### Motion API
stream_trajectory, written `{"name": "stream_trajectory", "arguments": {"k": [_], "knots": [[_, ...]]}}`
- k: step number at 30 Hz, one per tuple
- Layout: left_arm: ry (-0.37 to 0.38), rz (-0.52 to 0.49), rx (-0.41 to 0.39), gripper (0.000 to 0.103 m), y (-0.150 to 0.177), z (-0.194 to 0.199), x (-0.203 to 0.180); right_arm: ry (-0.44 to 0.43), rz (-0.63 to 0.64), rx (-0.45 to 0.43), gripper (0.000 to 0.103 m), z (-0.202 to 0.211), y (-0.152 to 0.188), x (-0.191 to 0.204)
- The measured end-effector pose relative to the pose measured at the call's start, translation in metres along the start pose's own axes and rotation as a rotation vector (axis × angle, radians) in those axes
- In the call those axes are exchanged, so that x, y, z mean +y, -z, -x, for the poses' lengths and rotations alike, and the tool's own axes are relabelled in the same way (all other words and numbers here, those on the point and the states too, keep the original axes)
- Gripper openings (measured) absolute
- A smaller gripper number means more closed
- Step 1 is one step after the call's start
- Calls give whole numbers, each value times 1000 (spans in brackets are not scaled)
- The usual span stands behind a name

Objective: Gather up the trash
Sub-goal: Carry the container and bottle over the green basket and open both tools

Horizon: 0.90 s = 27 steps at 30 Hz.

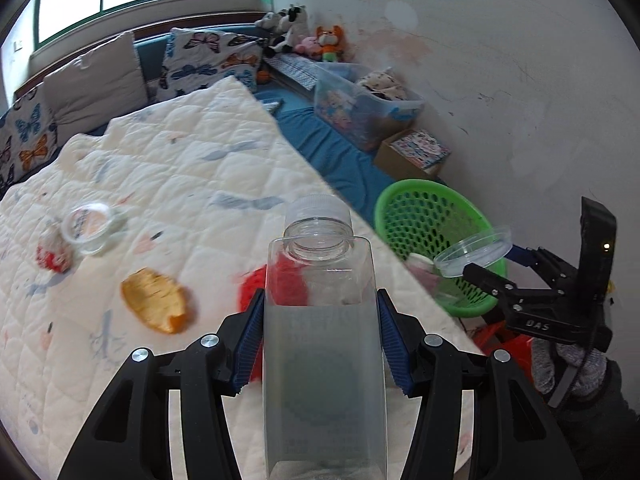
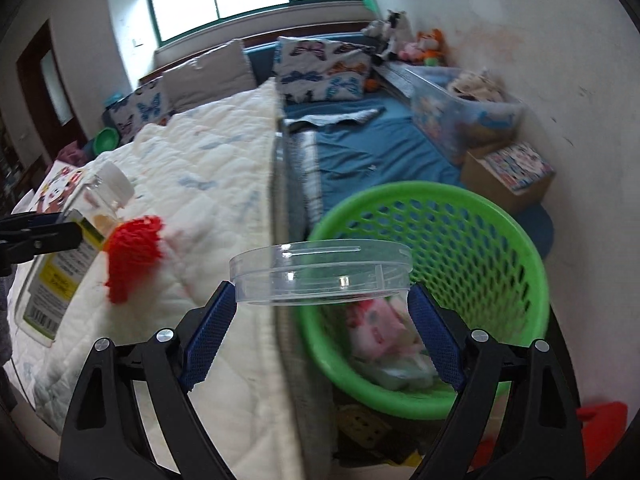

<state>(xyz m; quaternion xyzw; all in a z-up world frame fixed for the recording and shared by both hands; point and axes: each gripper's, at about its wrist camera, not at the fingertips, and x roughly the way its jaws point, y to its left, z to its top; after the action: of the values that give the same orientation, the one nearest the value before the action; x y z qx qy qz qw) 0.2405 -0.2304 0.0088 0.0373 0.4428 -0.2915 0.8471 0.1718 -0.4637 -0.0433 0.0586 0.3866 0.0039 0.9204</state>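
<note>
A white quilt with faint pastel prints covers most of a bed made up in a blue sheet, butterfly-print pillows lined along its far side under a window. On the floor beside the bed stands a green perforated basket, already holding crumpled pink-and-white wrappers. The left hand-held gripper is clamped on a clear, square-sided plastic bottle with a white cap, its blue pads pressing both flat sides, the bottle held above the quilt's edge. The right hand-held gripper holds a shallow clear plastic lid by its rim, jaws spread wide around it, over the near rim of the basket; from the left wrist view the lid sits just in front of the basket's mouth, a grey-gloved hand behind the tool. Trash left on the quilt: a red mesh netting close by the bottle, a piece of orange peel, a small clear cup lying on its side, and beside it a red-and-white scrap, blurred.
</note>
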Motion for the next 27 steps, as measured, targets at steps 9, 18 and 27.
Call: {"name": "stream_trajectory", "arguments": {"k": [9, 18, 27], "knots": [[38, -81, 13, 52, -27, -32, -55, 75, -77, 23, 87, -4, 16, -48], [100, -123, 40, 52, -46, -64, -97, 91, -110, -4, 91, 11, 25, -69], [130, -140, 115, 53, -51, -103, -126, 113, -108, -38, 91, 33, 37, -75]]}}
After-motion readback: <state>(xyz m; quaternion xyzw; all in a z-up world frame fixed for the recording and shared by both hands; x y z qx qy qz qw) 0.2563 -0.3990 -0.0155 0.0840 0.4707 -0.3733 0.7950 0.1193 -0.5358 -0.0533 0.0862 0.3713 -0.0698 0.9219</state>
